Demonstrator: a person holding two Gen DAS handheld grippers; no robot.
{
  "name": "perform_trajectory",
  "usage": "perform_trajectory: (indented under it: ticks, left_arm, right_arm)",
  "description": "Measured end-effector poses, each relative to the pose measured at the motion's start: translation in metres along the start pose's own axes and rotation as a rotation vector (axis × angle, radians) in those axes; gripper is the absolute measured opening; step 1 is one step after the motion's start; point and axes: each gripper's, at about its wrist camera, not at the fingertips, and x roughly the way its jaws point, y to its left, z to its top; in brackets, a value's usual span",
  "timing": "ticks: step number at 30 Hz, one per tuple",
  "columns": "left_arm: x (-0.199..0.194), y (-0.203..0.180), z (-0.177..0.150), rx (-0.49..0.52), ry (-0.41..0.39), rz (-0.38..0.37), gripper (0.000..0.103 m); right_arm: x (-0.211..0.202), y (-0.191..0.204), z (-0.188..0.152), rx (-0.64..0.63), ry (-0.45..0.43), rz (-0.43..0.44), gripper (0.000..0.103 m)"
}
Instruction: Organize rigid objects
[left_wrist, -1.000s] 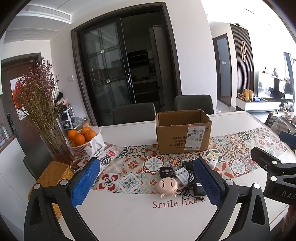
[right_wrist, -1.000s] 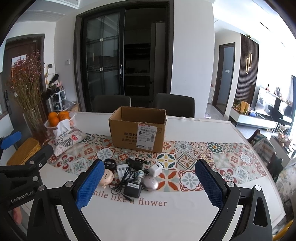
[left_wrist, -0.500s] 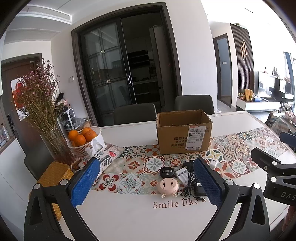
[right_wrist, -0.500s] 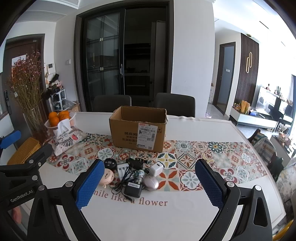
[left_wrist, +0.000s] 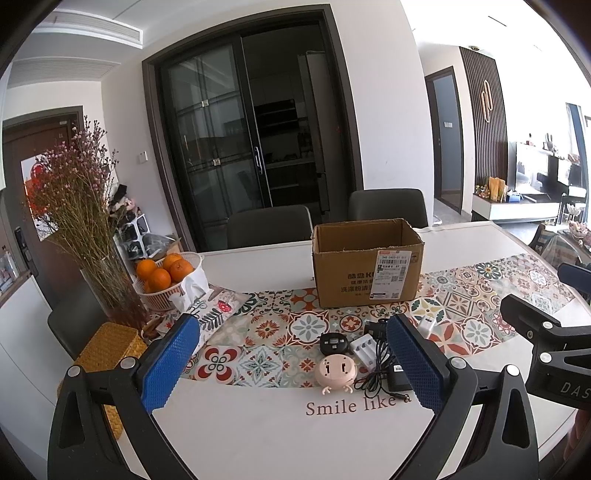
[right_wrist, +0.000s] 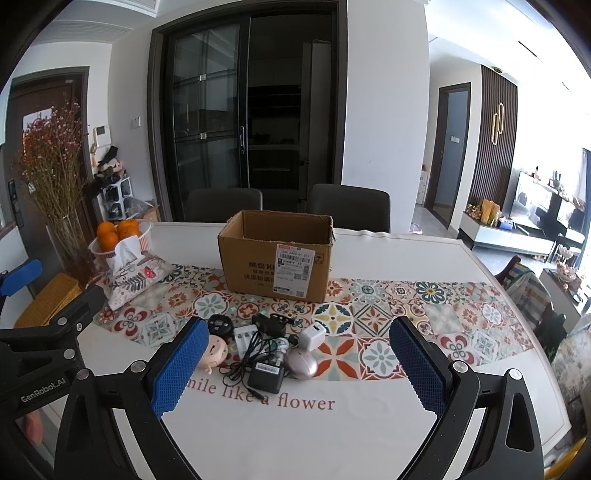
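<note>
Both tools hovered above the near edge of the white surface (right_wrist: 369, 424), the left tool (left_wrist: 291, 365) and the right tool (right_wrist: 295, 363) each spread wide with nothing between the blue pads. One open cardboard box (right_wrist: 275, 254) stood on the patterned runner (right_wrist: 406, 321), with two dark chairs (right_wrist: 223, 205) behind it. In front of the box lay a tight cluster of small items — one pink pig-faced gadget (left_wrist: 335, 372), one round black device (left_wrist: 333, 342), one white battery charger (left_wrist: 363, 349), one white plug cube (right_wrist: 312, 339), one pale oval mouse-like piece (right_wrist: 301, 363), and two black power adapters (right_wrist: 265, 377) with tangled cords. The pig gadget touched the black device's near side; the charger sat just beside both. To the left stood one basket of oranges (left_wrist: 168, 273), one fabric tissue pouch (left_wrist: 210, 306), one vase of dried flowers (left_wrist: 77, 206) and one yellow woven box (left_wrist: 107, 347) near the surface's left edge. Bare white surface lay between the tools and the cluster, and the runner's right stretch was open as well. Against the views a second earlier, both tools kept almost the same station — the cluster and box sat where they had been.
</note>
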Motion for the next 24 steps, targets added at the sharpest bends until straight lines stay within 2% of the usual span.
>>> perform_trajectory:
  ticks: [13,24]
  left_arm:
    - [0.004,0.003,-0.002,-0.001,0.011,-0.003,0.103]
    - [0.025,0.005,-0.010,-0.012,0.079,-0.017,0.103]
  right_arm:
    - [0.002,0.001,0.000,-0.003,0.007,-0.005,0.099]
    - [0.016,0.003,-0.003,-0.005,0.039,0.005,0.099]
